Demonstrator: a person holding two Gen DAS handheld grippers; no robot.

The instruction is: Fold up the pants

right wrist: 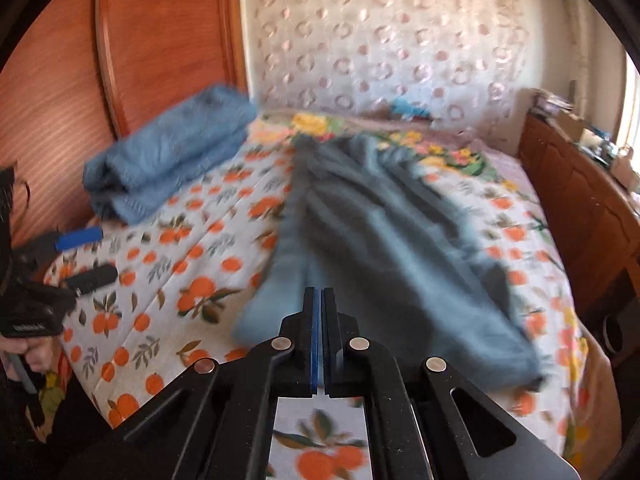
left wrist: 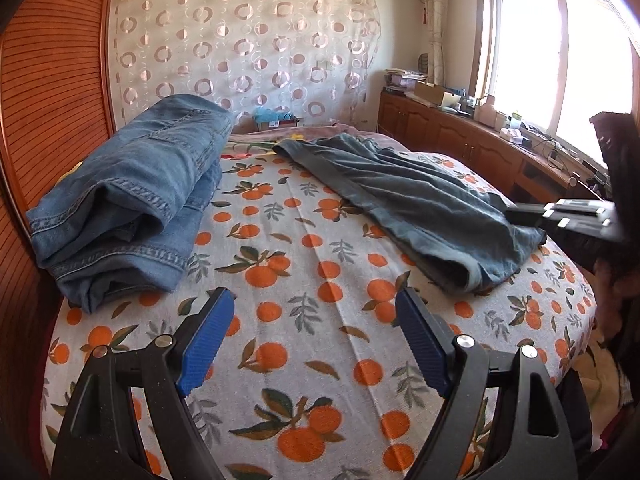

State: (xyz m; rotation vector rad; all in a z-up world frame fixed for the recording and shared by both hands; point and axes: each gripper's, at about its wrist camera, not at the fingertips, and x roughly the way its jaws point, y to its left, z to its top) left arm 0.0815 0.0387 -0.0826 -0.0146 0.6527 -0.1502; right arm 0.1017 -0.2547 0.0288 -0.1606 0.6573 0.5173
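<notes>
With the right gripper (right wrist: 318, 304) pressed together empty and the left gripper (left wrist: 316, 320) spread, the rumpled grey-blue pants (right wrist: 384, 240) likely still await a first grab at the hem.

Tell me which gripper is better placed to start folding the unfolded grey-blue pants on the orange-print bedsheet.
Probably right. The right gripper, jaws shut and empty, sits at the hem end of the grey-blue pants. The left gripper, jaws open, hovers over bare orange-print bedsheet, nearer the folded light-blue jeans.
</notes>
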